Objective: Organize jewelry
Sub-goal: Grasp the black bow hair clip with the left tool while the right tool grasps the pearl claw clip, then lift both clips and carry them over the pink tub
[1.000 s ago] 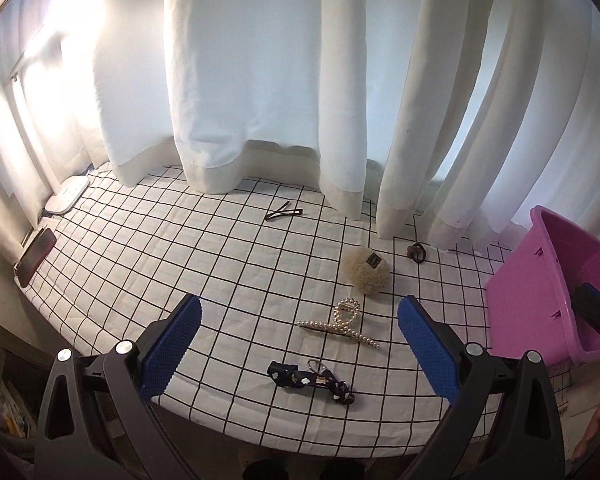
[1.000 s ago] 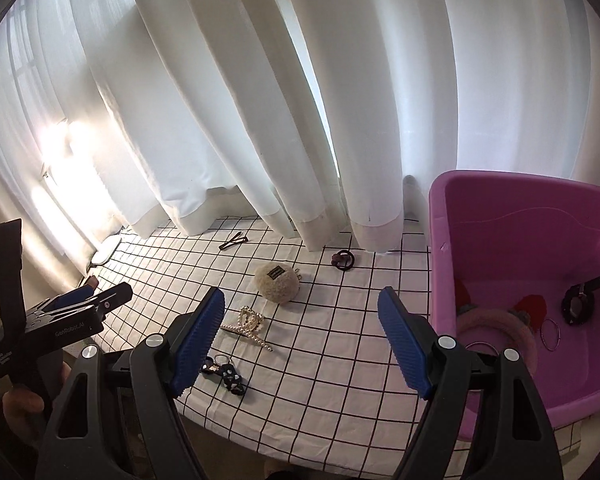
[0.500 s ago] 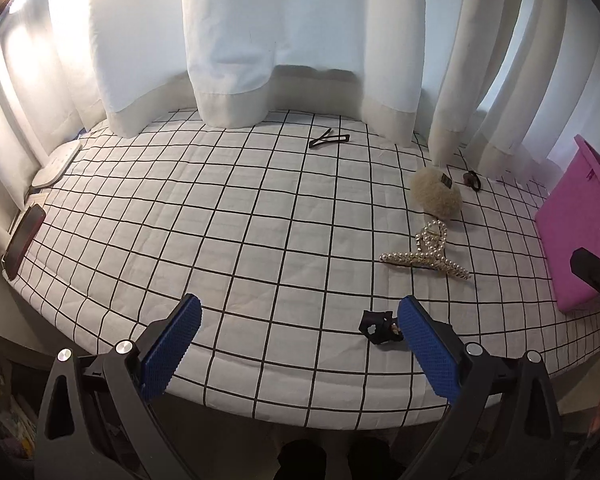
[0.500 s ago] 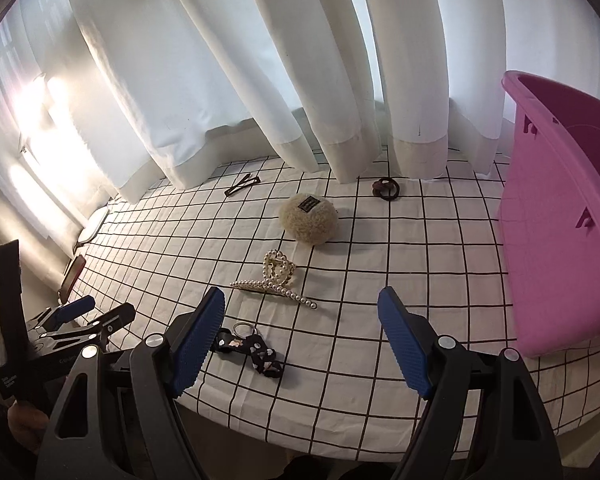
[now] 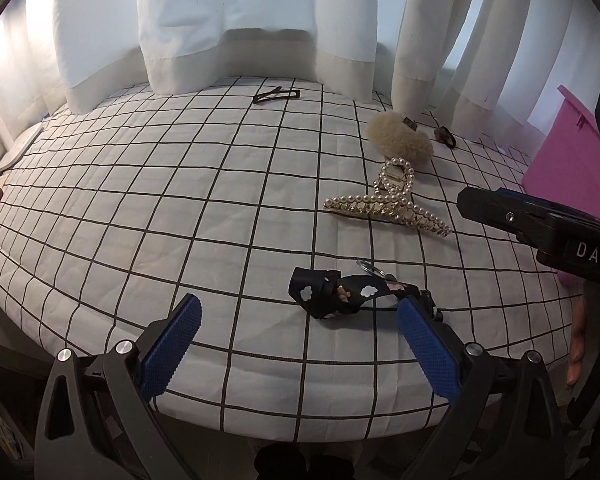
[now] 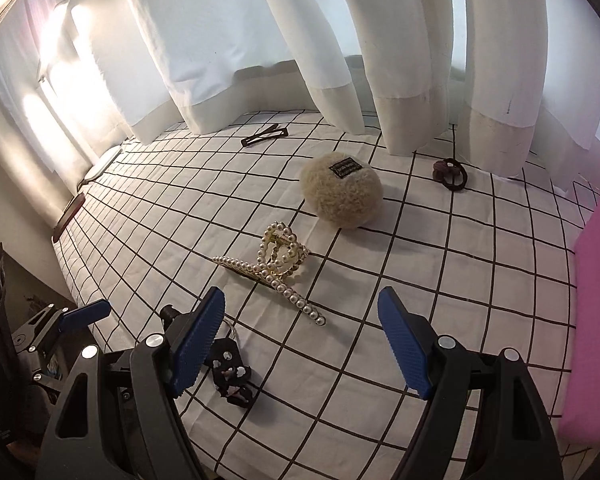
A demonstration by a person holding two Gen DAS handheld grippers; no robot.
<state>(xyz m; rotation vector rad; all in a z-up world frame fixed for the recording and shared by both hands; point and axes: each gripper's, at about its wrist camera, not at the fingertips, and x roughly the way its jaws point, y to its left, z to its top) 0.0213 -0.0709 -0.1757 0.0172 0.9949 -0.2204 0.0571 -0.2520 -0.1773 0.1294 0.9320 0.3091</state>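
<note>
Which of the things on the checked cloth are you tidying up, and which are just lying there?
For tidying:
pearl hair claw
fluffy beige clip
dark strap with clouds
brown hair tie
black snap clips
pink bin, where they probably go

Just lying about:
white curtains
flat dark thing at the cloth's far left edge

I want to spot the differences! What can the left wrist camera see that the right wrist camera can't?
Only the left wrist view shows the whole dark strap with clouds and a person's fingers at the right edge. Only the right wrist view shows the black label on top of the fluffy puff. Both show the pearl claw clip, black hair clip, brown hair tie, pink bin and checked cloth.
</note>
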